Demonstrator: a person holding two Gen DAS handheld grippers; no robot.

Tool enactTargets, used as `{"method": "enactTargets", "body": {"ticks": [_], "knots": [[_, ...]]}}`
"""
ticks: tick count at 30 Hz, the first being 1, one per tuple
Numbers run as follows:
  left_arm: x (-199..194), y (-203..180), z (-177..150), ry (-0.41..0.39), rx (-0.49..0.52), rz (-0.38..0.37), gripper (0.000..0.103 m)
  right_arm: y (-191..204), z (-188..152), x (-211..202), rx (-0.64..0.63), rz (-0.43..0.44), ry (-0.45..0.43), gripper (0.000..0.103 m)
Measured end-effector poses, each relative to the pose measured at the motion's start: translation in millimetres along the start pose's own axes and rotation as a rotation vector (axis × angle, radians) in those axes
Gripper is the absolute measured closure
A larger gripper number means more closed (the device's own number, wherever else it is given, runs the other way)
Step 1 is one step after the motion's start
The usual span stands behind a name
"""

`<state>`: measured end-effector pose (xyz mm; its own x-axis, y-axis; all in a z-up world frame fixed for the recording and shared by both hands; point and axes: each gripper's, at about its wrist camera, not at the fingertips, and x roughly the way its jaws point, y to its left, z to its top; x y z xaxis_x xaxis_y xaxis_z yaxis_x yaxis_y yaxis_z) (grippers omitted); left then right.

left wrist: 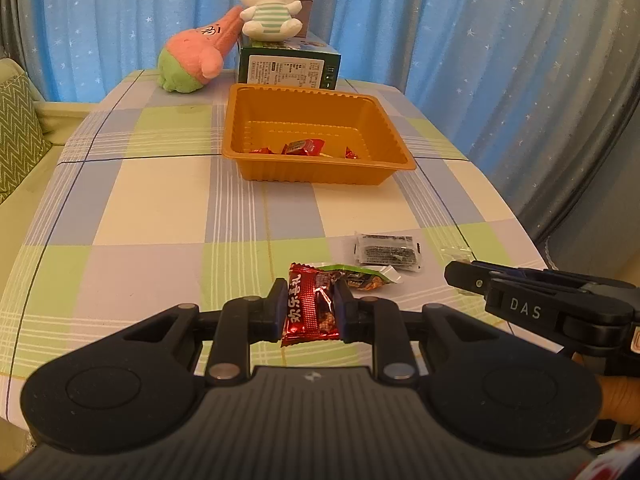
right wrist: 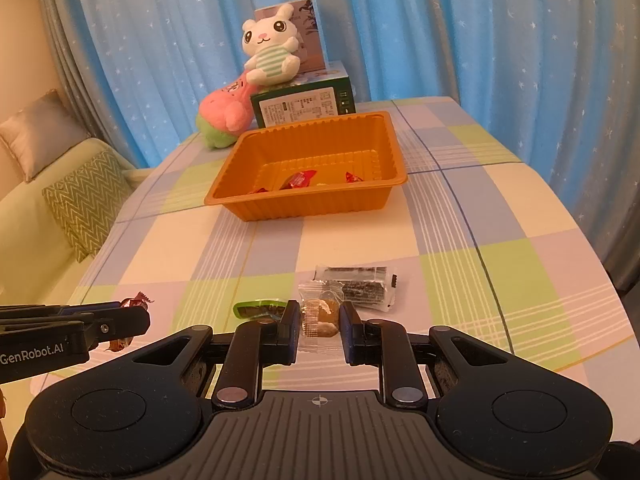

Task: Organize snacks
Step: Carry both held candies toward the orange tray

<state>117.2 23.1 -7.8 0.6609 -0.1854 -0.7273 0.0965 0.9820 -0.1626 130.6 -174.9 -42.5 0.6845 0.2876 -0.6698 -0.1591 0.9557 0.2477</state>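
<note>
My left gripper (left wrist: pixel 309 304) is shut on a red foil snack packet (left wrist: pixel 310 310) near the table's front edge. My right gripper (right wrist: pixel 319 318) has its jaws around a clear packet with a brown snack (right wrist: pixel 320 316) that lies on the cloth; a small gap shows at each pad. A green packet (left wrist: pixel 362 278) and a dark packet in clear wrap (left wrist: pixel 386 250) lie just beyond. The orange tray (left wrist: pixel 240 120) further back holds a few red snacks (left wrist: pixel 302 147). It also shows in the right wrist view (right wrist: pixel 304 204). My right gripper also shows at the right of the left wrist view (left wrist: pixel 454 274).
A checked cloth (left wrist: pixel 160 208) covers the table. At the back stand a green box (left wrist: pixel 288 66), a white rabbit plush (left wrist: pixel 272 4) and a pink plush (left wrist: pixel 192 60). A sofa with cushions (right wrist: pixel 80 200) is on the left. Blue curtains hang behind.
</note>
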Motion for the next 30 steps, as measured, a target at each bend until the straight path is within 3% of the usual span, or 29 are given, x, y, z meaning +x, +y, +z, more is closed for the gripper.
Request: {"method": "enactTargets", "body": {"ticks": [15, 30], "knots": [[14, -4, 11, 0.005, 0.013, -0.011, 0.082, -7, 8, 10, 0.0, -0.005, 0.006, 0.082], [42, -2, 49, -0.017, 0.036, -0.013, 0.082, -17, 40, 37, -0.029, -0.012, 0.001, 0.082]]}}
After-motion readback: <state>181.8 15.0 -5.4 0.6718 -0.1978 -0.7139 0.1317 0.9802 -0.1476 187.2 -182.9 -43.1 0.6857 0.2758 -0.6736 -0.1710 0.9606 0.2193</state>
